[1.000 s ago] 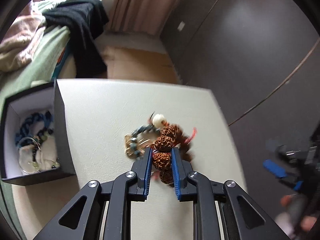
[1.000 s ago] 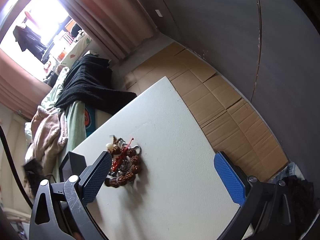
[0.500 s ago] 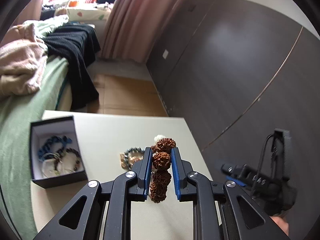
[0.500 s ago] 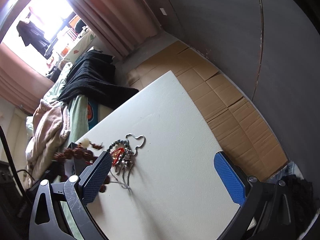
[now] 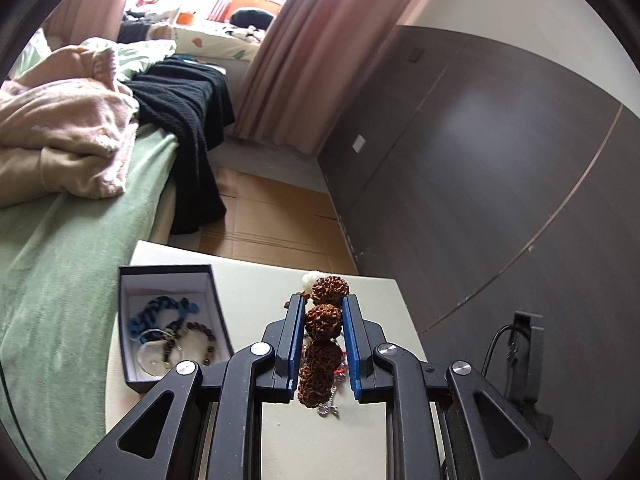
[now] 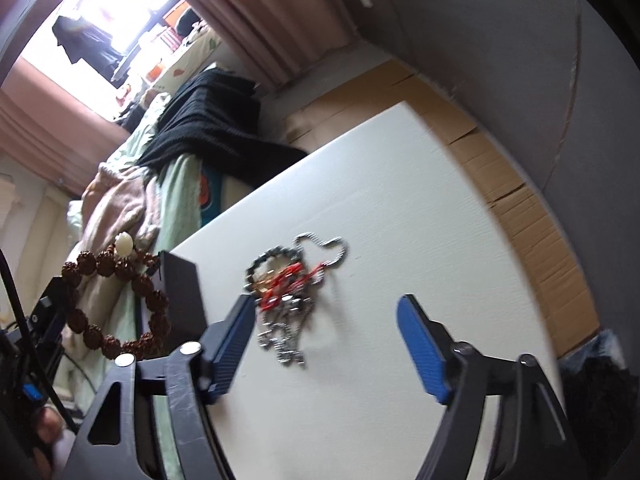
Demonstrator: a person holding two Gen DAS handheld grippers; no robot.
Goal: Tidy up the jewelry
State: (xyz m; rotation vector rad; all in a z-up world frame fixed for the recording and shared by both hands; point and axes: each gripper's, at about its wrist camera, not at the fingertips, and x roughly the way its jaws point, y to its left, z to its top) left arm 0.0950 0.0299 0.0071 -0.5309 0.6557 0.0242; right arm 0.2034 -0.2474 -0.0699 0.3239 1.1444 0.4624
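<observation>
My left gripper (image 5: 322, 322) is shut on a brown rudraksha bead bracelet (image 5: 323, 322) with one white bead, held in the air above the white table (image 5: 252, 288). In the right wrist view the bracelet (image 6: 116, 300) hangs as a ring at the left, beside the black jewelry box (image 6: 182, 292). The open box (image 5: 168, 320) holds a blue cord and dark bead bracelets. My right gripper (image 6: 326, 340) is open over a pile of jewelry (image 6: 292, 292): a silver chain, a dark bead bracelet and a red cord.
A bed with green sheet (image 5: 60, 240), pink blanket and black throw (image 5: 188, 120) lies left of the table. A dark wardrobe wall (image 5: 480, 160) stands at the right. Cardboard covers the floor (image 6: 520, 184) beyond the table's edge.
My left gripper has lifted the brown bead bracelet off the pile and raised it high above the table. My right gripper has moved in closer over the remaining pile.
</observation>
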